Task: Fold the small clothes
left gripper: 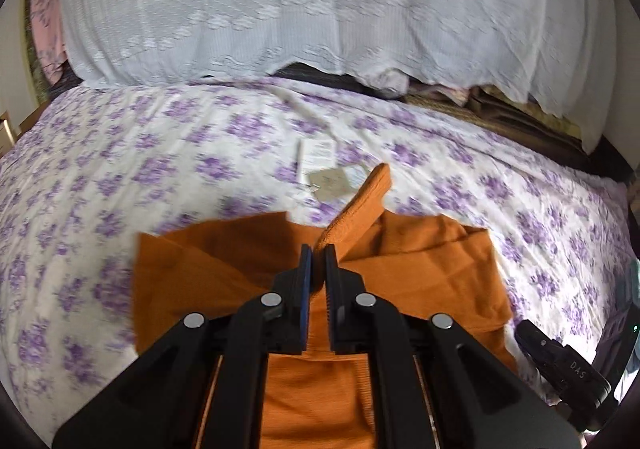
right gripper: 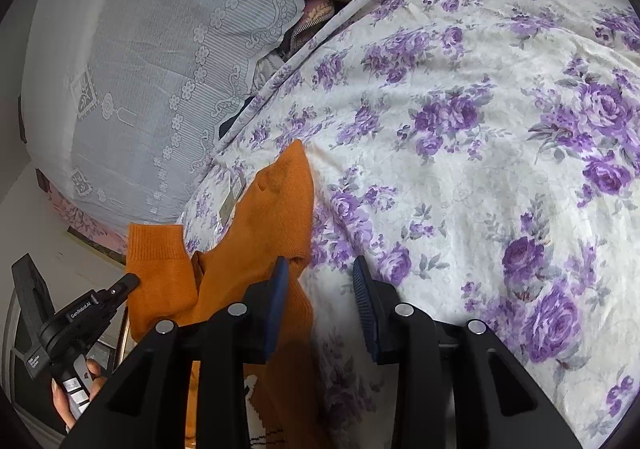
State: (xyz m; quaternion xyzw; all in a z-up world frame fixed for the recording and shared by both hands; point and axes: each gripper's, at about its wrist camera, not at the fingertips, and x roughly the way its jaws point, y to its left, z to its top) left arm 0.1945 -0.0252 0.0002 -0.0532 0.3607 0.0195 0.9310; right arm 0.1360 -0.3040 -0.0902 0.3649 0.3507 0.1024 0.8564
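Orange knit sweater (left gripper: 420,269) sleeve pinched in my closed left gripper (left gripper: 319,249), right gripper (right gripper: 320,269) half-open, empty; thin pinch could slip mid-fold.

An orange sweater (left gripper: 420,269) and paper tags (left gripper: 320,157) lie on the floral-sheeted bed (left gripper: 120,169).

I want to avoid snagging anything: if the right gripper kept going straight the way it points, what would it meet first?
Most likely the floral bedsheet. The right gripper stands open with bare sheet between its fingertips; the orange garment lies just left of that line, though depth is uncertain.
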